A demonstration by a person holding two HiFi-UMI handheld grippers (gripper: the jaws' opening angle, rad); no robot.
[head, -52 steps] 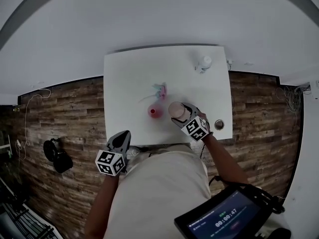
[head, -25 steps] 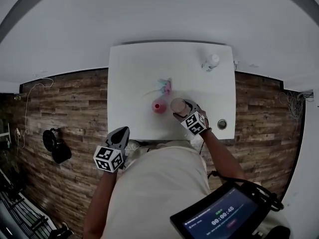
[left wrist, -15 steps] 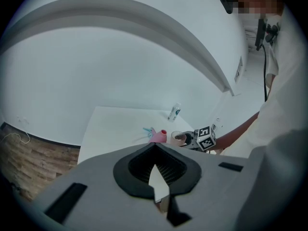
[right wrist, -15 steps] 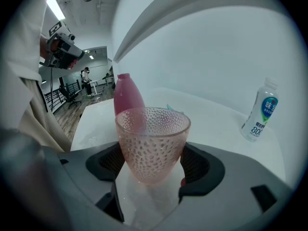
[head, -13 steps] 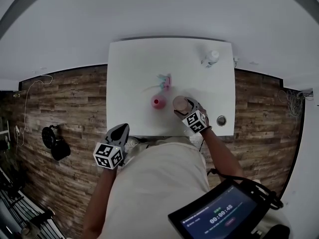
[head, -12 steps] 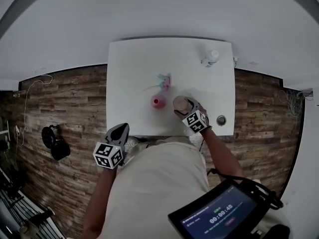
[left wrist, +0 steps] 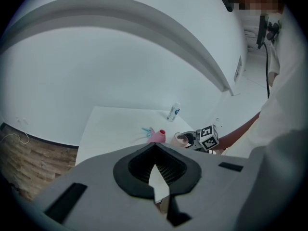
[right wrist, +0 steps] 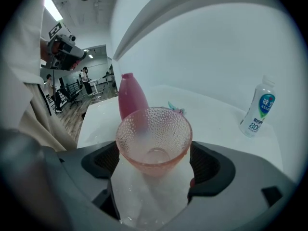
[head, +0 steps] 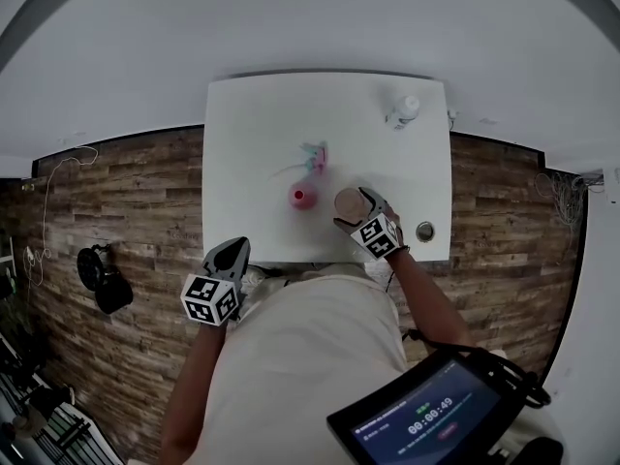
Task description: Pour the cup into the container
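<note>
Right gripper (head: pixel 358 208) has just been opening its jaws and they're wide now, with the dimpled pink cup (right wrist: pixel 154 137) standing between them, pads off it. The pink container (right wrist: pixel 132 99) is just beside it. Left gripper (left wrist: pixel 157 186) is closed tight on nothing, hanging off the white table's (head: pixel 252 143) near edge. There's plenty of bare tabletop farther back.

In the right gripper view the pink pebbled glass cup (right wrist: pixel 154 138) stands in front of the tall smooth pink container (right wrist: pixel 132 97) and covers its lower half. The cup's rim also hides most of the small teal-and-pink object (right wrist: pixel 176 109) lying behind it; in the head view that object is too small to identify. The small round metallic thing (head: pixel 424 231) at the right edge of the white table (head: pixel 252 163) is likewise too small to tell. The dark tablet screen (head: pixel 426 419) runs off the lower edge, its smaller print unreadable.
</note>
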